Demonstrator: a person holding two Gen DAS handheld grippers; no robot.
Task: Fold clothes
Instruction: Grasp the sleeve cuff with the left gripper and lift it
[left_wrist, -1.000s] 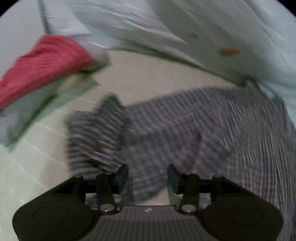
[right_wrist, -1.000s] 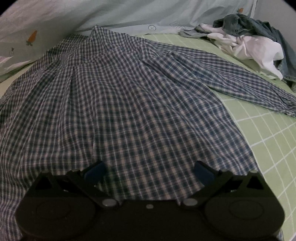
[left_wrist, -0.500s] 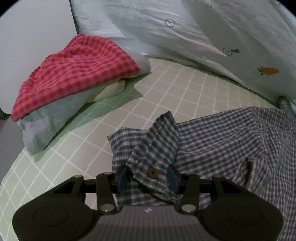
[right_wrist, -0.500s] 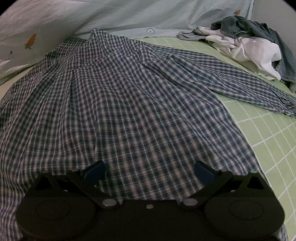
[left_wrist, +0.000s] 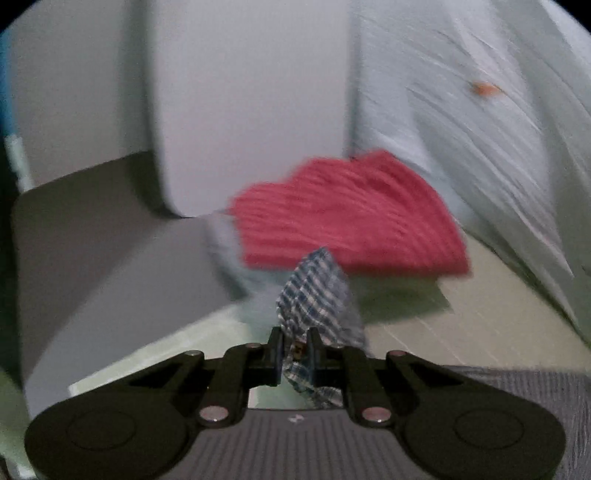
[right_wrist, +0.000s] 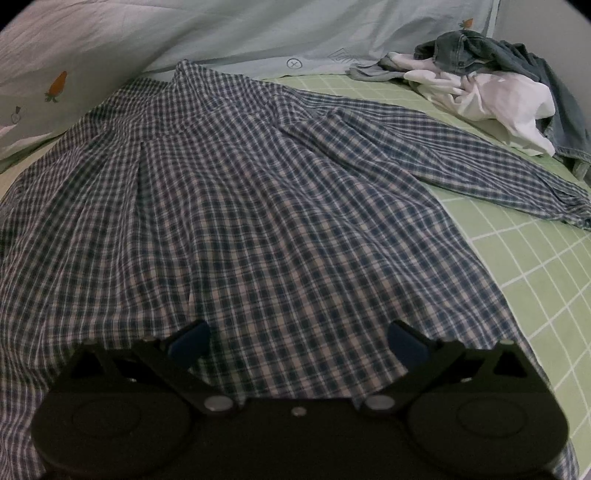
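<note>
The left gripper is clamped on a cuff of the blue checked shirt, a small brown button pinched between its closed jaws and a flap of plaid standing up beyond them. That view is smeared with motion, so only the broad shapes read: a folded red checked garment lies farther off on the green gridded bedsheet, with a pale quilt rising at the right.

The right gripper hovers with its jaws spread wide and holding nothing, low over the near hem of the shirt. The shirt lies back-up and spread flat across the bed, collar at the far side against the carrot-print quilt, its right sleeve stretched out toward a heap of unfolded white and denim clothes at the far right.

The step in hand appears to be the first sleeve fold: the left sleeve is gripped and lifted, ready to be carried in across the back. The next move likely calls for laying that sleeve flat over the shirt body without dragging the spread fabric, then releasing; the right gripper seems placed to steady the hem or take the other sleeve.
</note>
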